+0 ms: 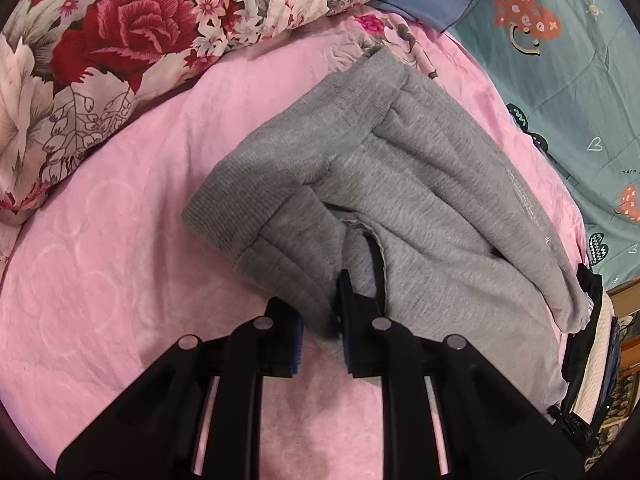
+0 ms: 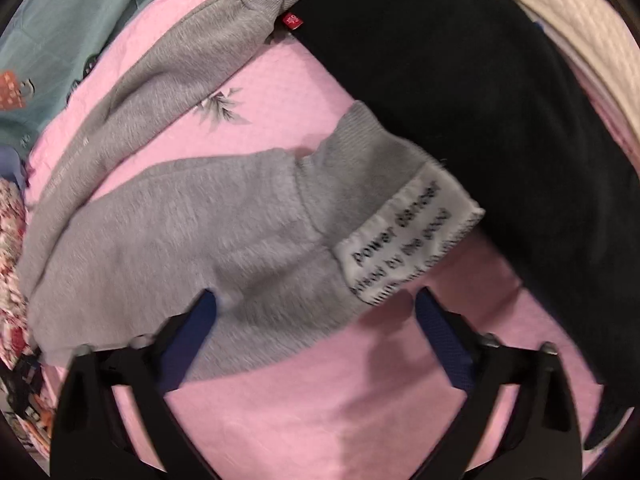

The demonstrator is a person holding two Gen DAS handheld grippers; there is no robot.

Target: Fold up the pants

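Observation:
Grey sweatpants (image 1: 400, 184) lie on a pink bedspread (image 1: 100, 240). In the left wrist view the ribbed waistband points to the upper left, and my left gripper (image 1: 320, 328) is shut on a fold of the grey fabric at the crotch side. In the right wrist view both legs (image 2: 180, 240) run from left to right, spread apart, with a white text label (image 2: 404, 240) on the nearer cuff. My right gripper (image 2: 316, 312) is open, its blue pads either side of the nearer leg near the cuff, just above the fabric.
A floral quilt (image 1: 100, 40) is bunched at the back left. A teal blanket (image 1: 560, 80) lies at the right. A black garment (image 2: 480, 100) lies against the pants' cuffs, with a cream quilted cover (image 2: 560, 20) beyond.

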